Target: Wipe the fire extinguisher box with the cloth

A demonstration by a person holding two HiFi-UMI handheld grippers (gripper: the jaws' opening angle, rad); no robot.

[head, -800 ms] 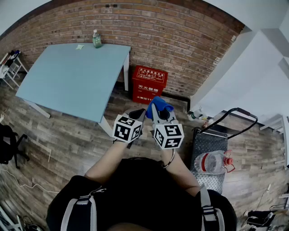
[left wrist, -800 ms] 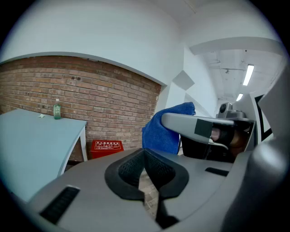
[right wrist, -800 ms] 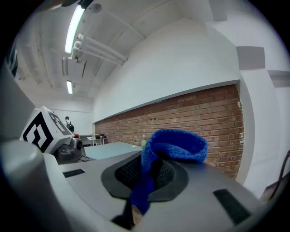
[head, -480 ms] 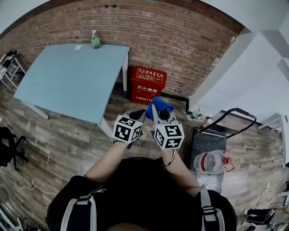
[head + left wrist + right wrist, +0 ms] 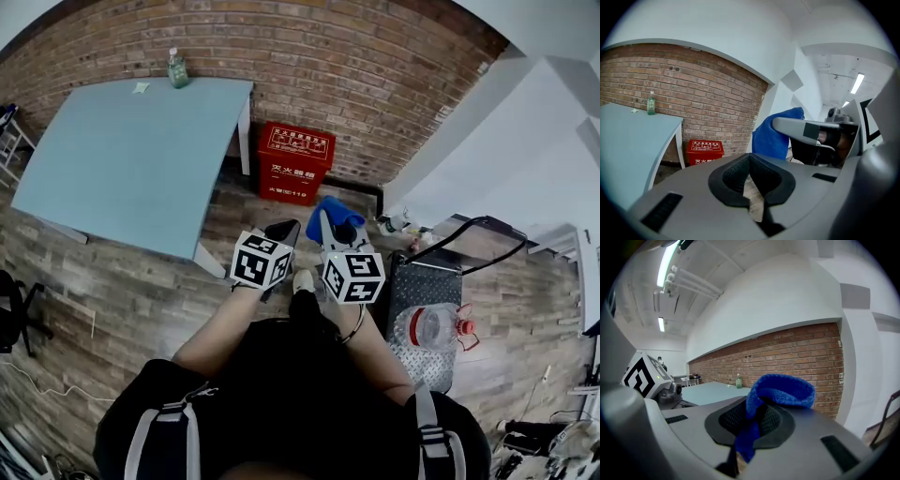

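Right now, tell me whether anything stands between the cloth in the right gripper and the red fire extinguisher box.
Nothing visible does. The right gripper is shut on the blue cloth, and only bare wood floor lies between it and the fire extinguisher box at the brick wall. The table stands left of that line.

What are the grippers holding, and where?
The right gripper pinches the blue cloth by a fold between its jaws; the rest loops above. The left gripper holds nothing.
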